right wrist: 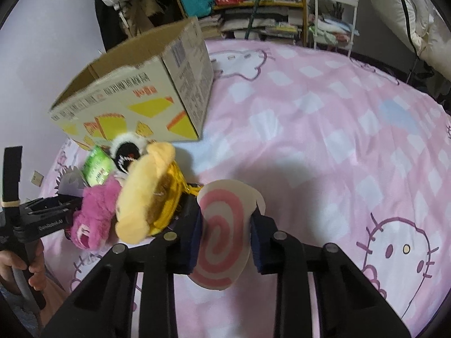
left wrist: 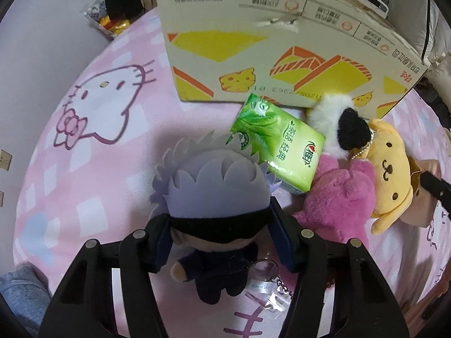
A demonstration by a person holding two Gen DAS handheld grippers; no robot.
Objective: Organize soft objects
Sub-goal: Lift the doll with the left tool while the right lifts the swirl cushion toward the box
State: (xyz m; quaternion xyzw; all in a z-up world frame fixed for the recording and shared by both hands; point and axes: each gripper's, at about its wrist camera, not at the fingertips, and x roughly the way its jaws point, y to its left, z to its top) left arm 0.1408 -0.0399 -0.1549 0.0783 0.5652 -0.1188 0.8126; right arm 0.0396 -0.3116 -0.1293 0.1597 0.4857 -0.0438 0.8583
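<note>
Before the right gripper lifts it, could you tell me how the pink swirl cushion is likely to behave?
The swirl cushion looks soft: it bulges between the right gripper's pads, so it will probably squash rather than slip. It seems thin and light, so its free edges may flop. Breakage seems unlikely.

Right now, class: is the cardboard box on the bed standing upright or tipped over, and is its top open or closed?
Upright and open: the cardboard box rests on its base with its open top facing up.
</note>
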